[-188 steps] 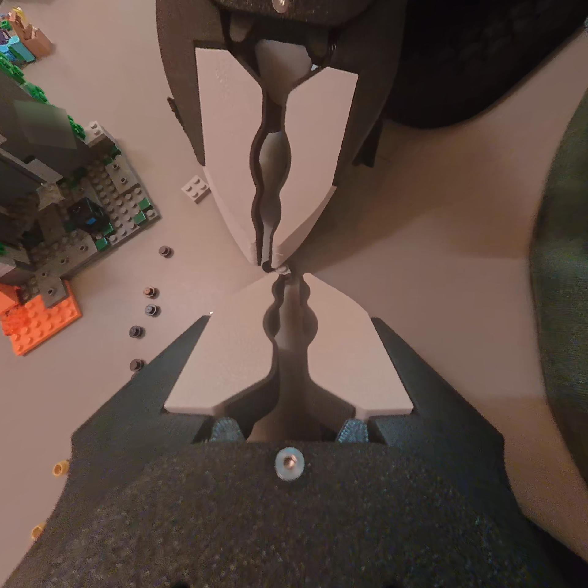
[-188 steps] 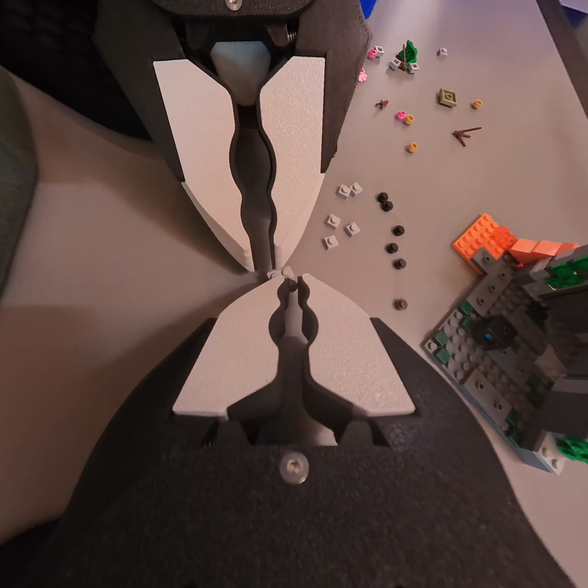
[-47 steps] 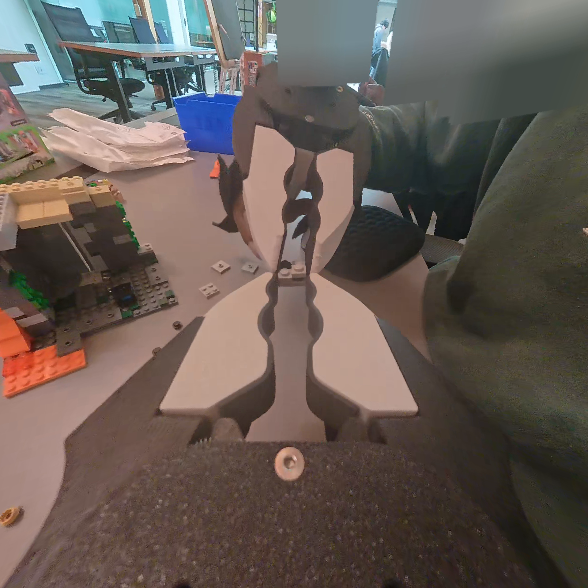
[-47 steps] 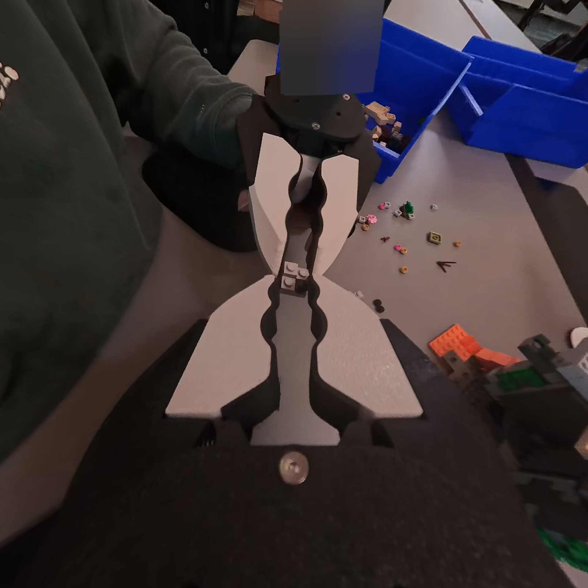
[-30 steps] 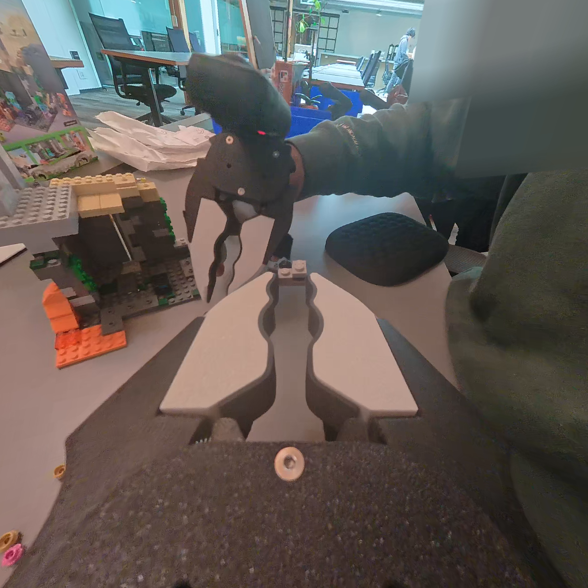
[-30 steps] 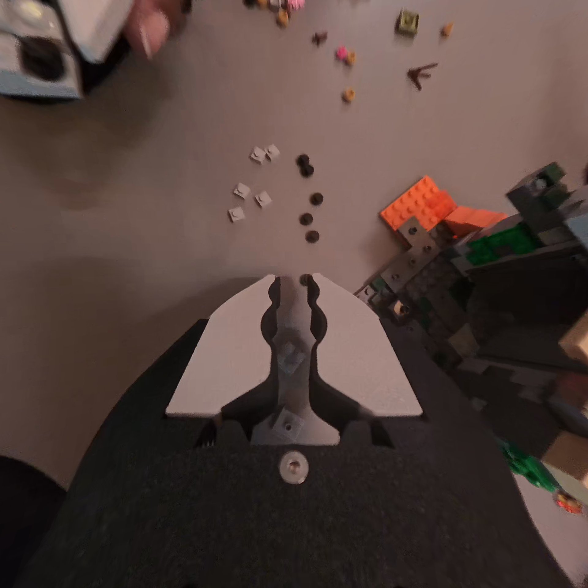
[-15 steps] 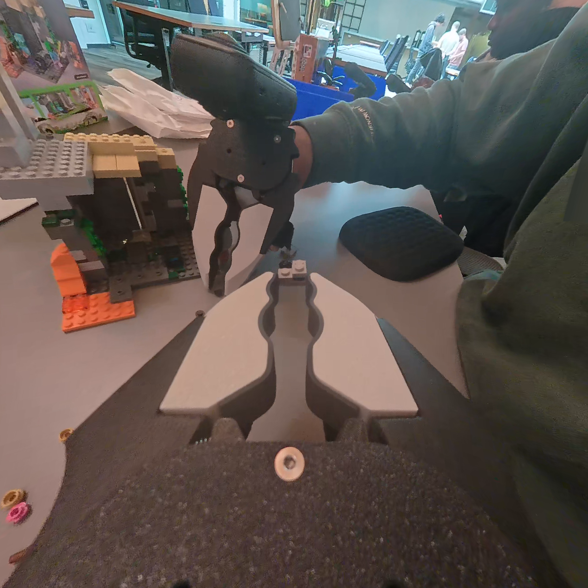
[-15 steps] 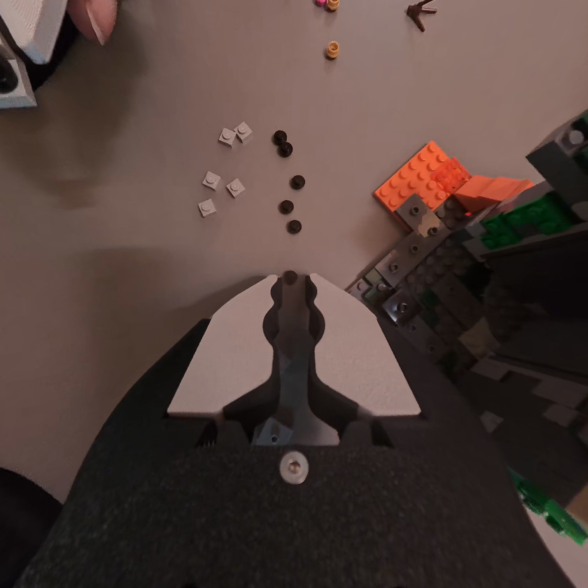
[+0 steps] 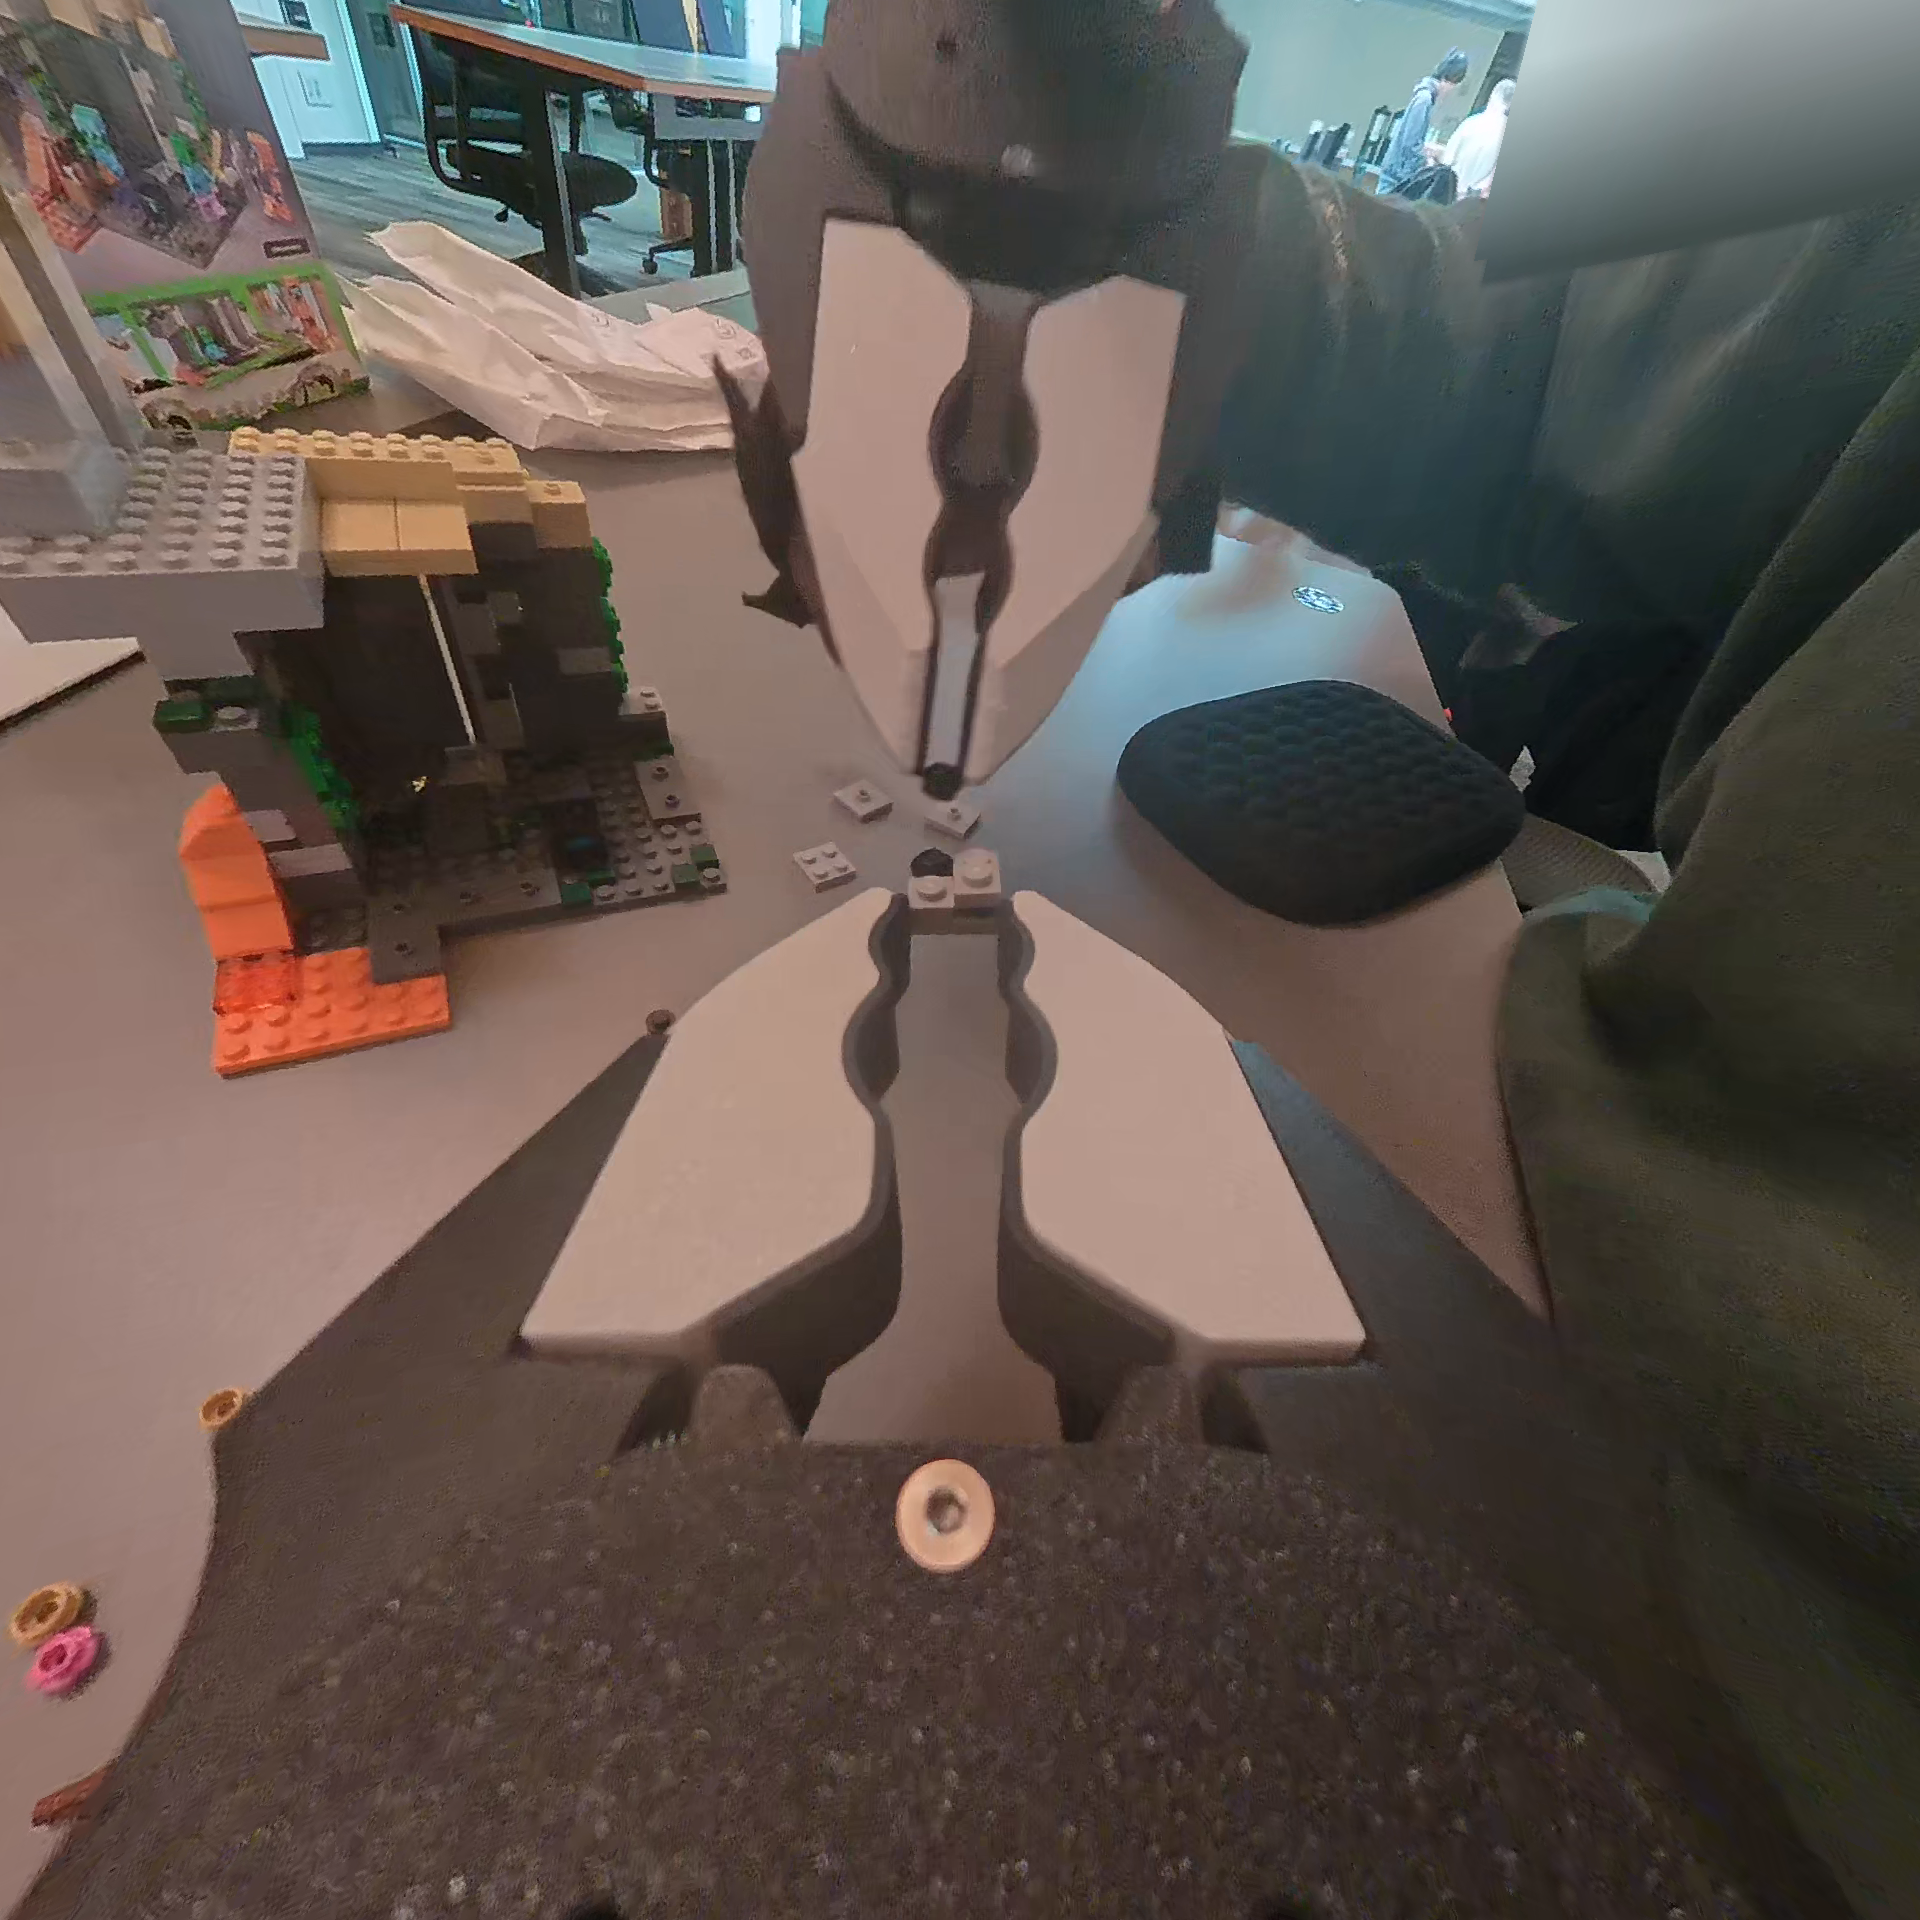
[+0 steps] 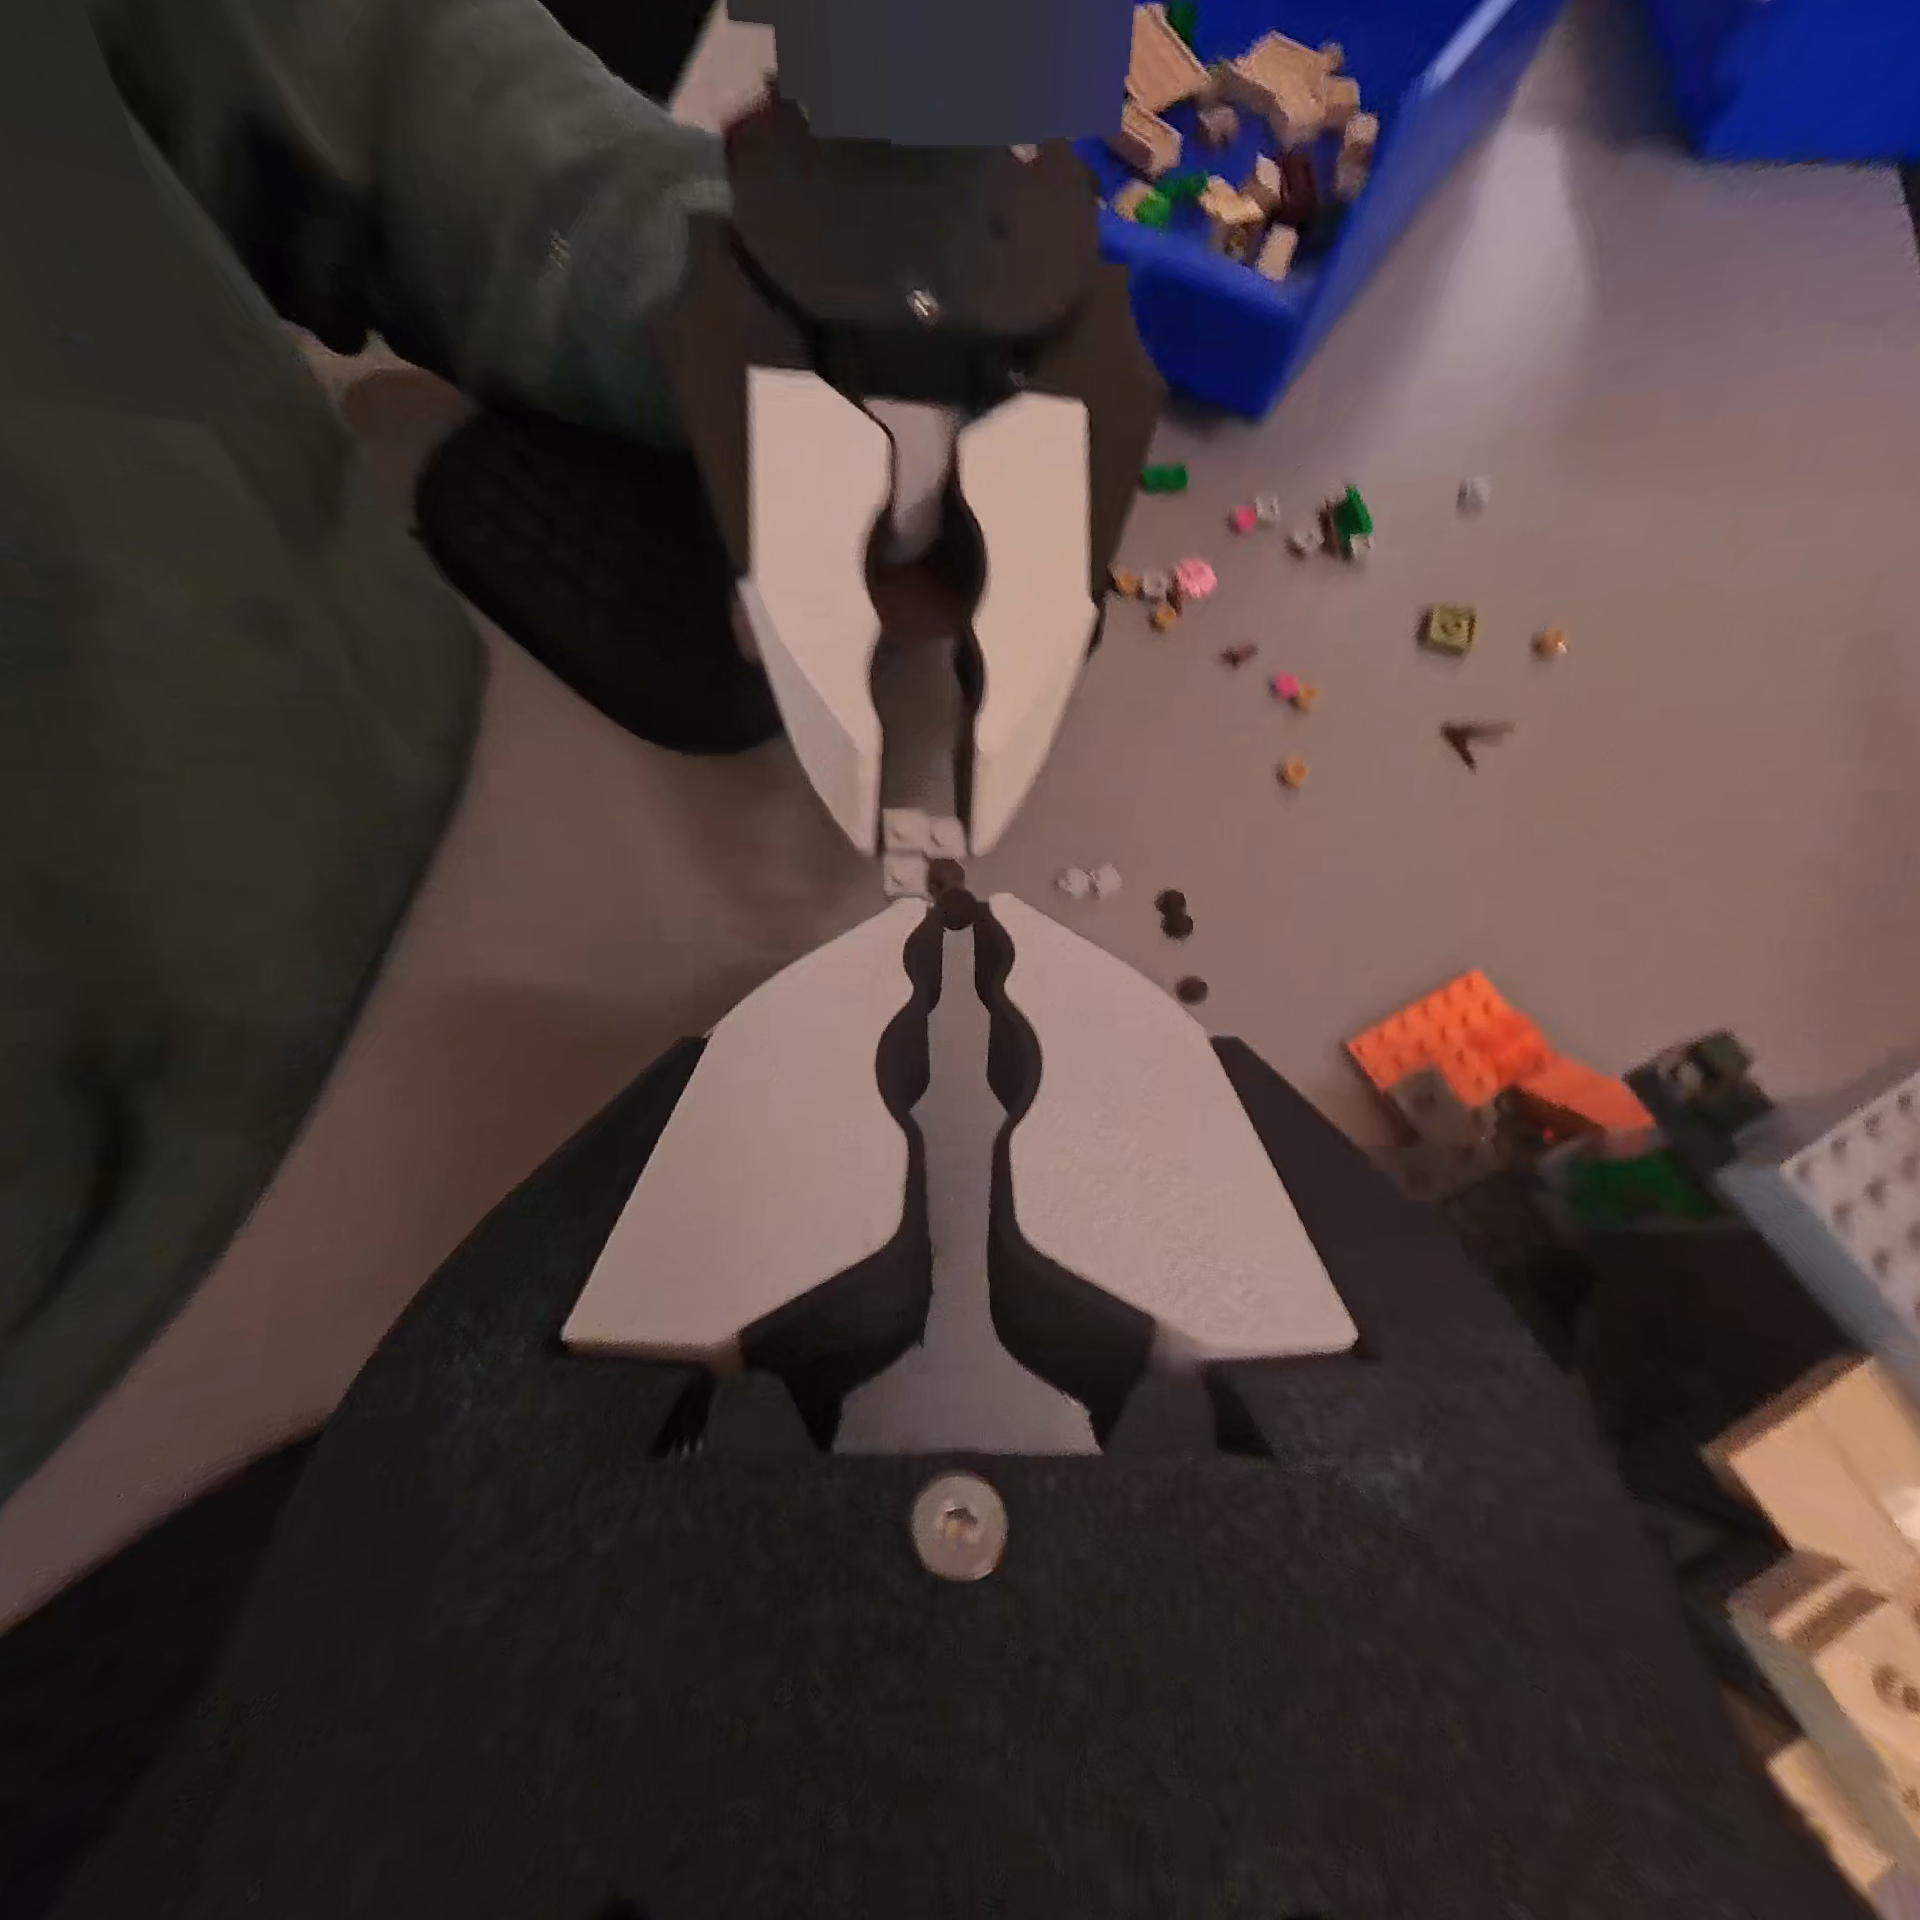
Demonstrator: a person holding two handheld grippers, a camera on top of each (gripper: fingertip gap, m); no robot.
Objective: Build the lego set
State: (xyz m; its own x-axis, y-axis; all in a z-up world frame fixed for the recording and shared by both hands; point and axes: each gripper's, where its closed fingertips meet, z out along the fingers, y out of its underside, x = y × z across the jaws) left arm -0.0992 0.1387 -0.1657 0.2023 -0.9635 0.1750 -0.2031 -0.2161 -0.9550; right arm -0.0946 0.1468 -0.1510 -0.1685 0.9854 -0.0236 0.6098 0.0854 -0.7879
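My left gripper [image 9: 954, 902] is shut on a small grey plate [image 9: 971, 881] and holds it above the table. A small black round piece [image 9: 930, 862] sits on the plate's left stud. My right gripper [image 10: 954, 920] is shut on another small black round piece [image 10: 954, 912]. In the left wrist view the right gripper [image 9: 943, 777] points down, just behind and above the plate. In the right wrist view the left gripper [image 10: 923, 836] faces mine, tip to tip, with the plate [image 10: 920, 847] between its tips.
The partly built lego model [image 9: 416, 727] on its orange plate [image 9: 332, 1018] stands at left. Loose grey plates [image 9: 862, 800] and black round pieces [image 10: 1174, 912] lie on the table. A black pad [image 9: 1320, 800] lies at right. A blue bin [image 10: 1226, 301] holds bricks. My left and right fingertips are right by each other.
My right gripper closed on a black round piece from the table, lifted it and swung round to face the left gripper's plate. The left gripper kept hold of the plate.
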